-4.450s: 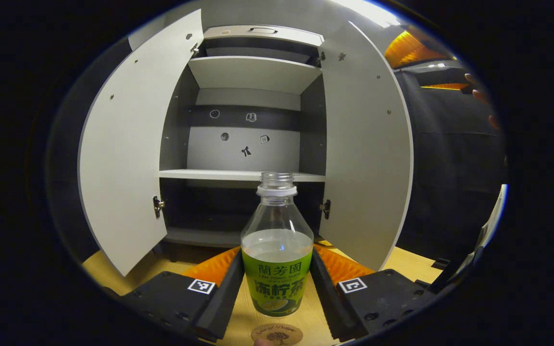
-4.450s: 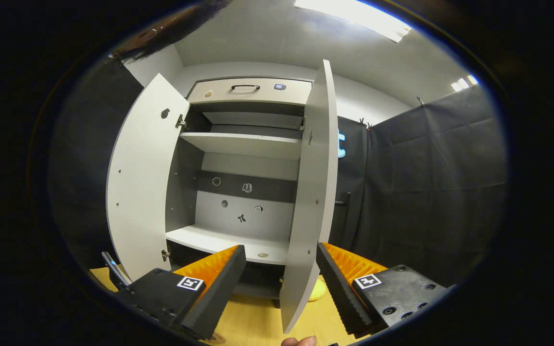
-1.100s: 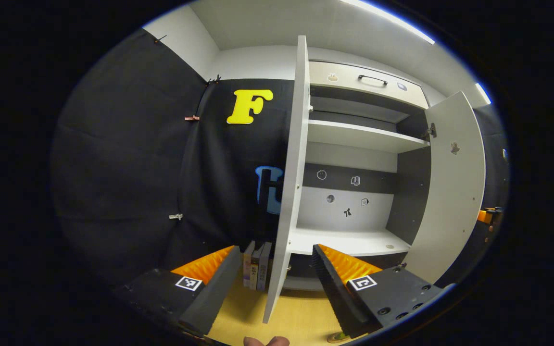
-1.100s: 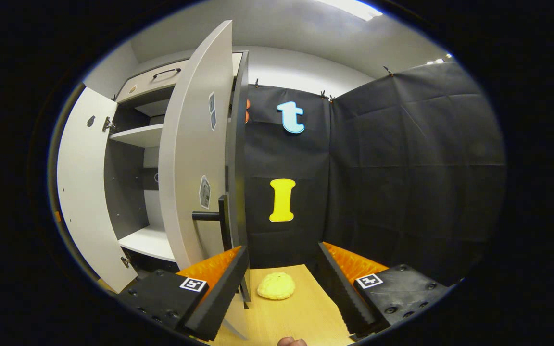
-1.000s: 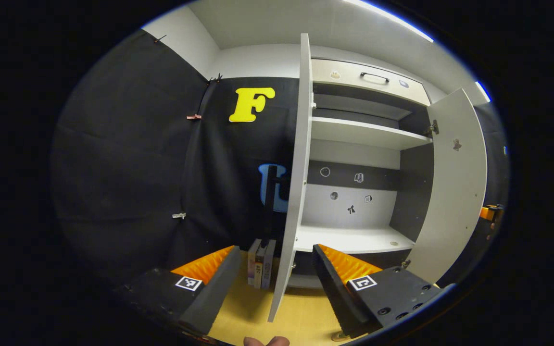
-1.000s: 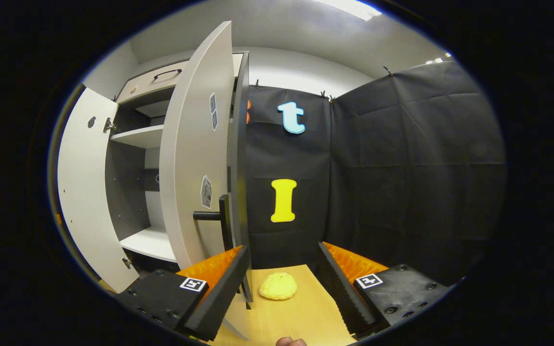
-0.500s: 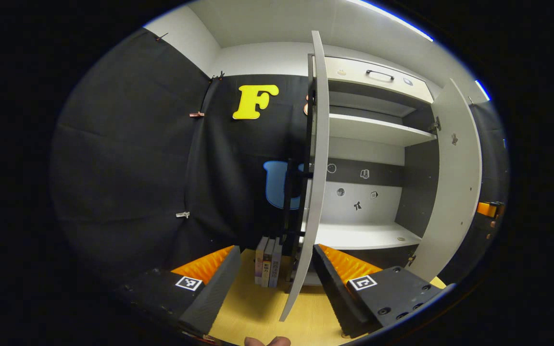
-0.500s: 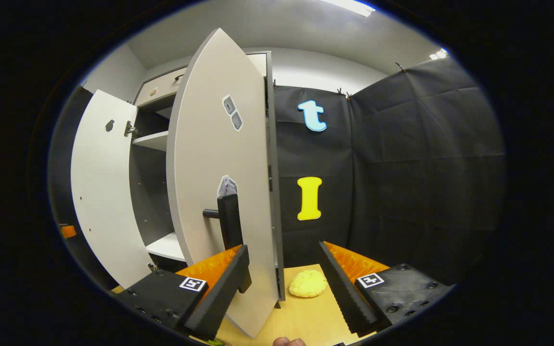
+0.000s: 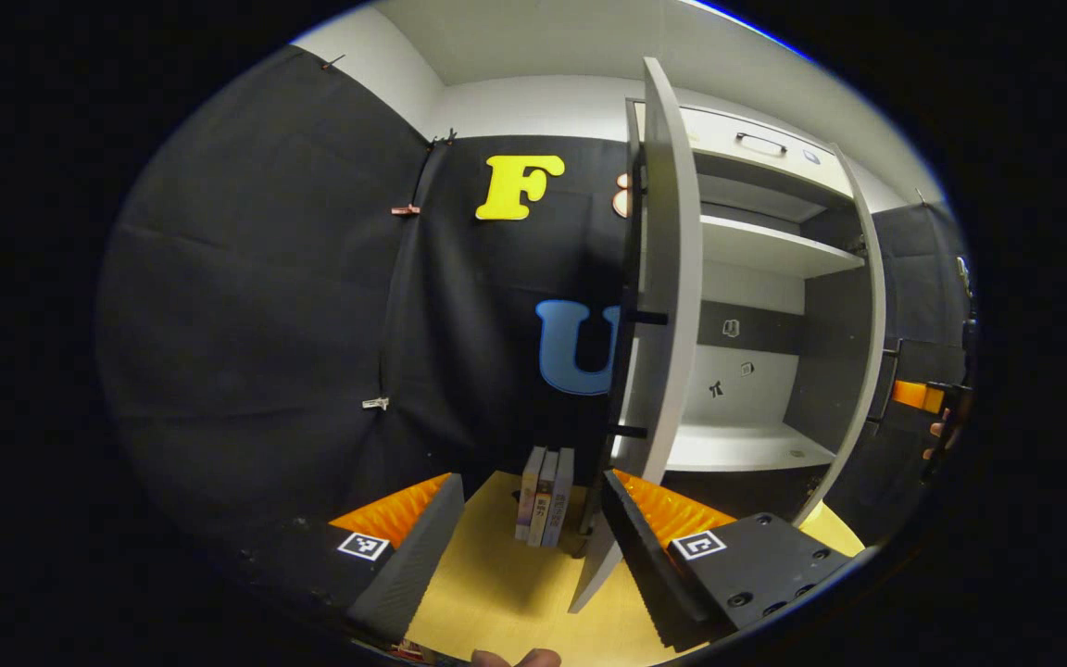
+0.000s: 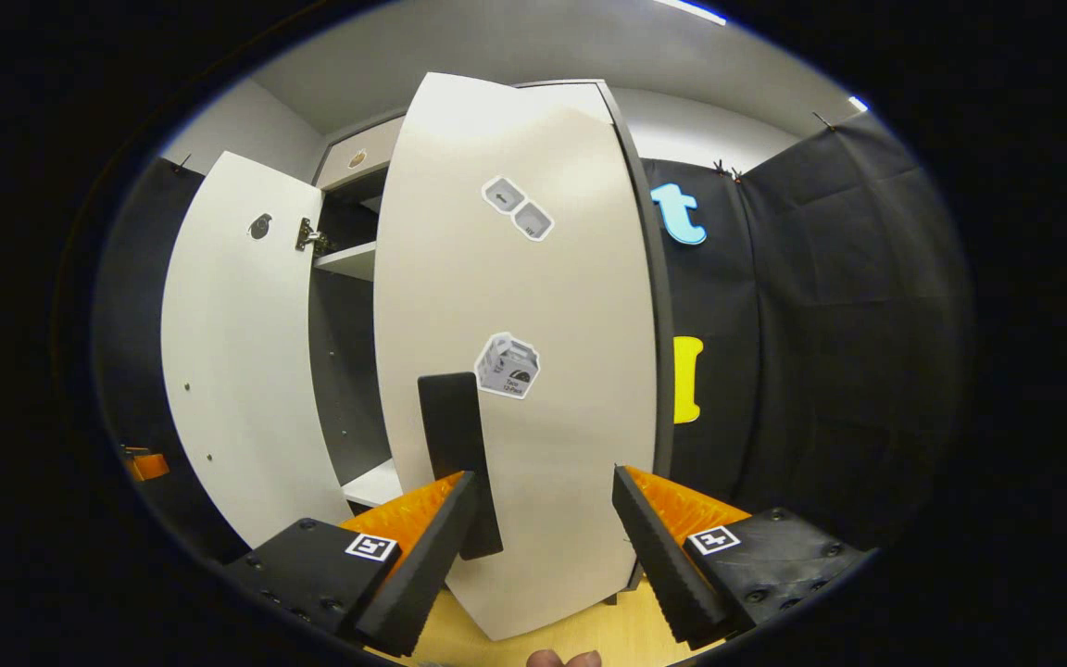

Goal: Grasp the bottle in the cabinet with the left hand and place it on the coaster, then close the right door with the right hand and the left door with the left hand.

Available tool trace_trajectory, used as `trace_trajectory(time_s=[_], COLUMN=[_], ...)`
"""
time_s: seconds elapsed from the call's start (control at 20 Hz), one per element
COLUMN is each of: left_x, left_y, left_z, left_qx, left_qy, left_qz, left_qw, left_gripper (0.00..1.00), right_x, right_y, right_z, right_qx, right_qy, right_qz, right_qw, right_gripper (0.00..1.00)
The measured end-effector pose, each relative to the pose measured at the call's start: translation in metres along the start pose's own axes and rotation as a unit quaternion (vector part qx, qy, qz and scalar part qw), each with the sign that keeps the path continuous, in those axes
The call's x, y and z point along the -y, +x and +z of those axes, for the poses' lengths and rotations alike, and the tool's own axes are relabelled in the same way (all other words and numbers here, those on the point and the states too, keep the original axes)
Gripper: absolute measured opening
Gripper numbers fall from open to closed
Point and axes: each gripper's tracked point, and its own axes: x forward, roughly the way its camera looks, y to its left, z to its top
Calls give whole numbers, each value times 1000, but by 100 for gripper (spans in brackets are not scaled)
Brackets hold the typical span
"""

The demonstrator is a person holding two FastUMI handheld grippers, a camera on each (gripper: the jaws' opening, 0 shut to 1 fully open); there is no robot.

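Note:
In the right gripper view the cabinet's right door (image 10: 552, 306) stands partly swung in, its pale front face toward me. My right gripper (image 10: 543, 480) is open right in front of that face, its left finger beside the black handle (image 10: 455, 445). The left door (image 10: 237, 352) stands open farther left. In the left gripper view the left door (image 9: 668, 306) shows nearly edge-on, with its black handle (image 9: 631, 371) on the outer side. My left gripper (image 9: 529, 482) is open, and the door's lower edge lies beside its right finger. The right door (image 9: 867, 324) shows edge-on beyond the shelves.
Several books (image 9: 545, 496) stand on the wooden table (image 9: 496, 593) left of the cabinet, between my left gripper's fingers. Pale shelves (image 9: 756, 250) sit inside the cabinet. A hand with the other gripper (image 9: 922, 396) is at the far right. Black cloth walls surround the booth.
The right door has swung further toward shut and now faces my right gripper. My left gripper has moved leftward around the left door, whose outer handle side now shows.

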Motion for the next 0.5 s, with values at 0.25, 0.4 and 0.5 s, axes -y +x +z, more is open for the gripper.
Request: trace_trajectory(time_s=[0.25, 0.4, 0.5], left_x=[-14, -18, -18], left_y=[5, 10, 11], left_z=[2, 3, 3], left_qx=[4, 5, 5], left_qy=[5, 12, 17], left_qz=[9, 9, 6], left_qw=[1000, 1000, 1000], left_gripper=[95, 95, 95], right_x=[-14, -21, -26], right_y=[21, 33, 39], right_z=[-3, -4, -5], right_qx=[1, 2, 2], right_qy=[3, 1, 0], right_qz=[7, 6, 10], right_qw=[1000, 1000, 1000], right_gripper=[98, 98, 98])
